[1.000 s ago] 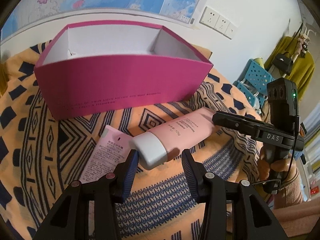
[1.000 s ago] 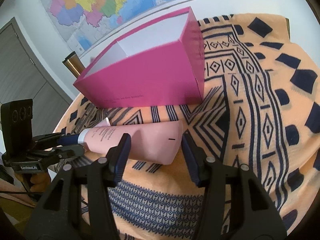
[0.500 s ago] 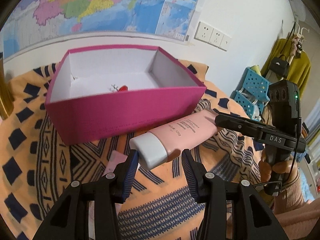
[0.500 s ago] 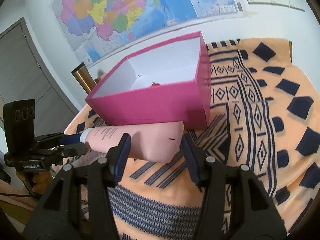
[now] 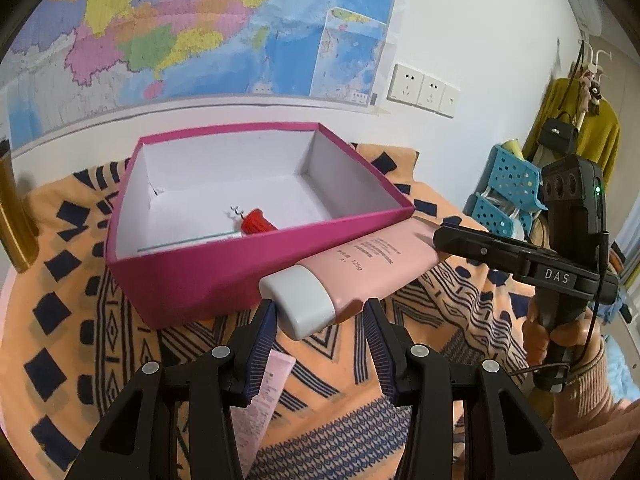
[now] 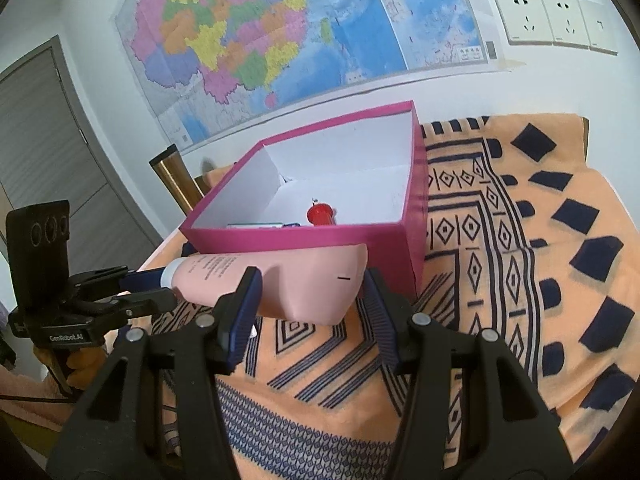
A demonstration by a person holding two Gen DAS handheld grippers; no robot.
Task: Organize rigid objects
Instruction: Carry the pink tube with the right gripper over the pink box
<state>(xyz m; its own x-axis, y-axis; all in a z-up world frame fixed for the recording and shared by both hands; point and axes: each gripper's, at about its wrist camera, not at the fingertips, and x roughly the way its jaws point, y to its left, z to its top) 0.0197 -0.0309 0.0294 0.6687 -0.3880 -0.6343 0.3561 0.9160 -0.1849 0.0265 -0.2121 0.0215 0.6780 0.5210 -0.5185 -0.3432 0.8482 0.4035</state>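
A pink tube [image 5: 360, 268] with a grey cap hangs level above the patterned cloth, just in front of the magenta box [image 5: 192, 276]. My left gripper [image 5: 320, 312] is shut on its cap end. My right gripper [image 6: 310, 284] is shut on its flat crimped end [image 6: 320, 280]. In the left wrist view the right gripper [image 5: 444, 240] reaches in from the right, held by a hand. The white-lined box [image 6: 304, 236] holds a red-handled corkscrew [image 5: 256, 220] and a flat pack [image 6: 256, 225]. A pink sachet [image 5: 264, 384] lies on the cloth under my left fingers.
The orange and navy cloth [image 6: 520, 280] covers the table, with bare cloth right of the box. A gold cylinder [image 6: 176, 176] stands behind the box's left corner. Blue perforated baskets [image 5: 508, 192] sit beyond the table's right edge. A map and sockets are on the wall.
Both grippers have risen together, lifting the tube off the cloth to about the height of the box's front wall. The inside of the box has come into view. The sachet stayed down.
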